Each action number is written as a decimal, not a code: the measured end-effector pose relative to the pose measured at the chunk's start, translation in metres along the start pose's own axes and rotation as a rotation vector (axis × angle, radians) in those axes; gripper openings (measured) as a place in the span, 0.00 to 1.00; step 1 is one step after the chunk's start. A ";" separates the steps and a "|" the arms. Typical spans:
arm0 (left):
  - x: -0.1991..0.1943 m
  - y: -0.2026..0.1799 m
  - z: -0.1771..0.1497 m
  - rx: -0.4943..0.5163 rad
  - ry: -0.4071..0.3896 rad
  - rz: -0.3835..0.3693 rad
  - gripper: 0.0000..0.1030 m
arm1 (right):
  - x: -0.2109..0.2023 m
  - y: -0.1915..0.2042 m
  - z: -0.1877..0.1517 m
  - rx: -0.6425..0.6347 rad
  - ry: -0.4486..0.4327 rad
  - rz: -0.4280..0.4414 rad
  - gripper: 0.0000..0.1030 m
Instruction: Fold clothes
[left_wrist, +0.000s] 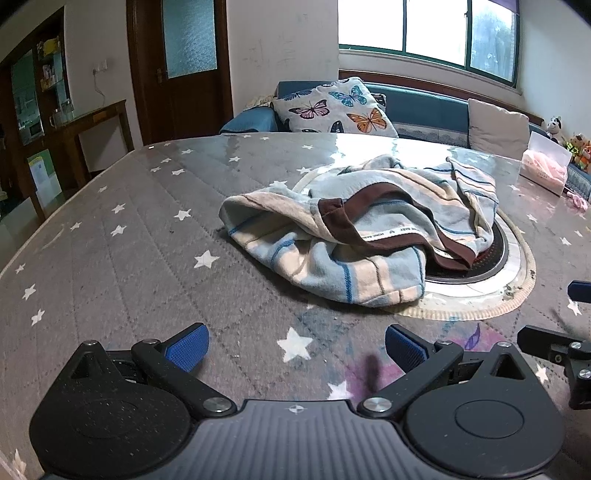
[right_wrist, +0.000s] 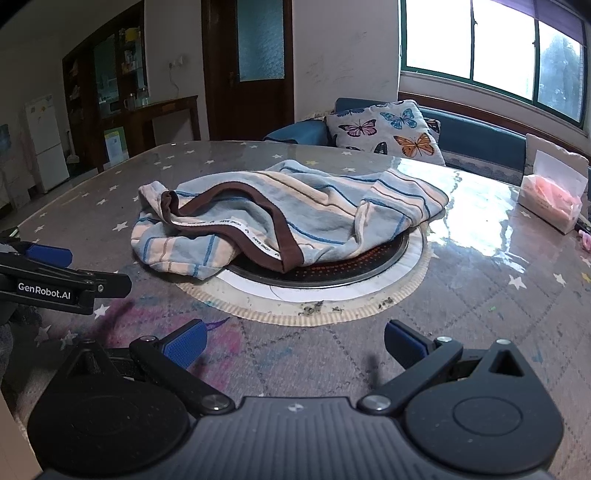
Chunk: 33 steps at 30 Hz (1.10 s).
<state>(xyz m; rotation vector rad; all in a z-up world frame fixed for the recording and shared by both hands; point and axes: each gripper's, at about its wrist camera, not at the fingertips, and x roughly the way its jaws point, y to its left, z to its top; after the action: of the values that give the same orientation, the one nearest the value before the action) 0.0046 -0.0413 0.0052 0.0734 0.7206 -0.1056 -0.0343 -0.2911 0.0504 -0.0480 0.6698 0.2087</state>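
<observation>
We have both grippers low at the near edge of the worktop (left_wrist: 110, 258), and nothing is in either of them. Our left gripper (left_wrist: 295, 349) has its jaws spread wide, the 2 blue pads (left_wrist: 186, 349) well apart with only the star-patterned cover between them. Same on the right: our right gripper (right_wrist: 293, 345) holds its jaws wide, blue pads (right_wrist: 184, 347) clear of everything, hovering just above the pink-smudged patch of the cover.

The garment (left_wrist: 362, 236) sits crumpled in the centre of the frame in the left wrist view, a light blue and cream striped piece with a dark brown band (left_wrist: 391, 225) running across it. It lies partly over a round dark inset (left_wrist: 480, 266) in the worktop, well apart from both sets of jaws.

In the right wrist view the garment (right_wrist: 288, 218) is centre frame, bunched, its brown band folded over toward us. At far left of that view we catch the other gripper's side. A tissue pack (right_wrist: 550, 195) stands at the right edge, and a butterfly cushion (right_wrist: 388, 129) is behind.
</observation>
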 end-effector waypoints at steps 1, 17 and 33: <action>0.001 0.001 0.001 0.000 -0.001 0.001 1.00 | 0.001 0.000 0.001 -0.002 0.000 -0.001 1.00; 0.013 0.003 0.023 0.056 -0.038 0.004 1.00 | 0.021 -0.010 0.019 -0.015 0.015 -0.002 1.00; 0.023 0.001 0.053 0.400 -0.183 0.004 0.94 | 0.071 -0.061 0.072 0.079 0.050 -0.042 0.80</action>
<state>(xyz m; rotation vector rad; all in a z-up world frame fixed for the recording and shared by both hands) 0.0568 -0.0473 0.0294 0.4422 0.5081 -0.2488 0.0763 -0.3307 0.0612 0.0085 0.7258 0.1409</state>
